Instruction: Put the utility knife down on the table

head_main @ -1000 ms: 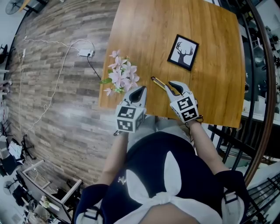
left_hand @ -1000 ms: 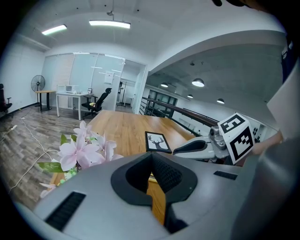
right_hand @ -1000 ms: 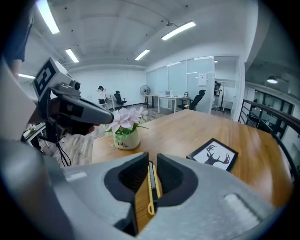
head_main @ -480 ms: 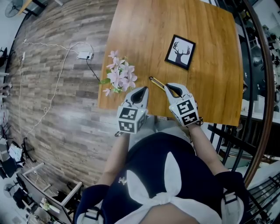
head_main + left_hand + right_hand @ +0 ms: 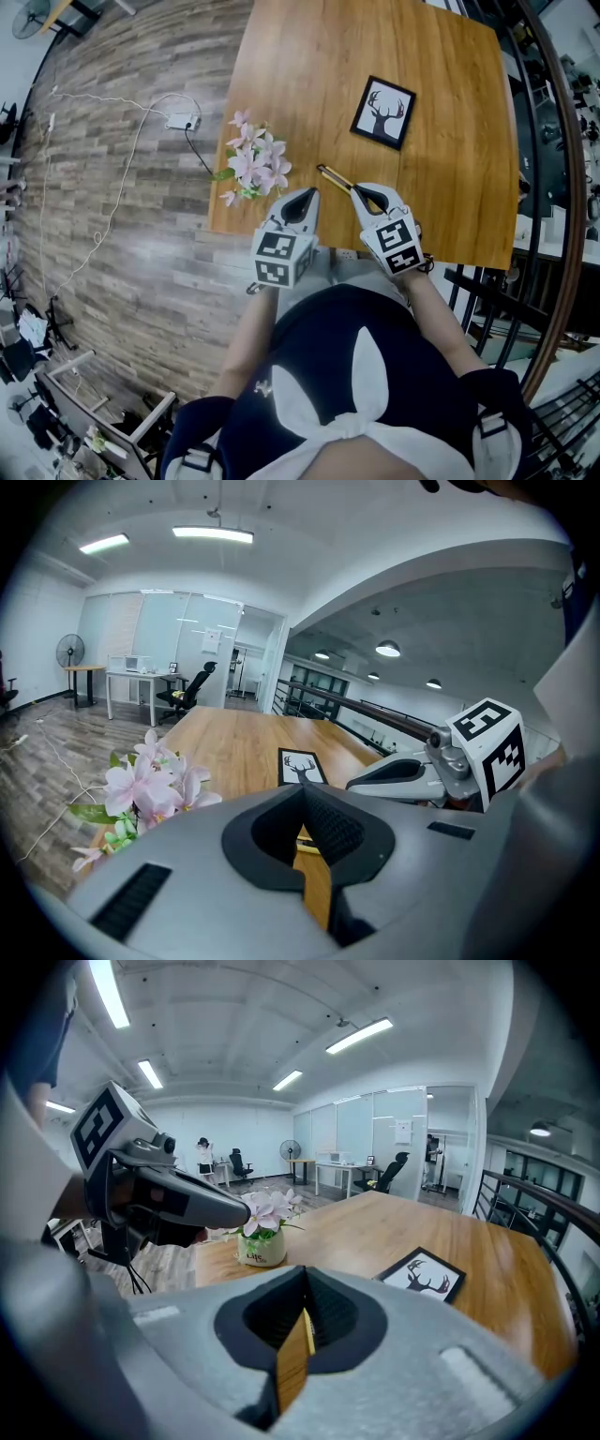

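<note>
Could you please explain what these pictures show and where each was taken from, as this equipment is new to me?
There is no robot: a person holds a two-jaw gripper in each hand, the left gripper and the right gripper. One picture comes from a camera on the person's head, looking down; the other two come from cameras riding on the grippers, looking along their jaws. On the wooden table are a pot of pink flowers, a framed deer picture and a utility knife, lying just ahead of the right gripper. Both grippers are shut and appear to hold nothing.
</note>
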`<act>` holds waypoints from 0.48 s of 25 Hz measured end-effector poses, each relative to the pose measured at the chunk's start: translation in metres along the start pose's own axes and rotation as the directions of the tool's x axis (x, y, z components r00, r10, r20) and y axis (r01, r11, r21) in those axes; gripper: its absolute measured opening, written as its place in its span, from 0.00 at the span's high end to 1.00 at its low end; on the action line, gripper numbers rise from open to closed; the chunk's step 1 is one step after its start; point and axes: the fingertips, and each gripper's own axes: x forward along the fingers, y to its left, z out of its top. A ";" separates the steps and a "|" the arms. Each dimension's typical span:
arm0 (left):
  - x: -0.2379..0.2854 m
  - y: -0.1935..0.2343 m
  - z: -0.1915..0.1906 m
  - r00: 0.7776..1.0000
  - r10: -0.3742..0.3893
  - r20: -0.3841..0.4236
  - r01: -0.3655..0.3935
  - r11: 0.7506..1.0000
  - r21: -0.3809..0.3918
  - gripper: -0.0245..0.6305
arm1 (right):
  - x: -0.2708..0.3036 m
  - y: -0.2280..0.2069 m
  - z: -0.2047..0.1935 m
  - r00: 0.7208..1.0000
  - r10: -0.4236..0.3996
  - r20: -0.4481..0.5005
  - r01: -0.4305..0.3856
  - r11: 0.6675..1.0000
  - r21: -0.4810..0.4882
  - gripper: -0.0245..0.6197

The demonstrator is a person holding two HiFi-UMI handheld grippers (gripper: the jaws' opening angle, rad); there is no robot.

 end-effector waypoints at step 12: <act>-0.001 -0.008 -0.006 1.000 -0.007 -0.005 0.007 1.000 -0.005 0.94 | -0.007 0.000 -0.005 1.000 -0.012 -0.010 0.012 1.000 -0.005 0.97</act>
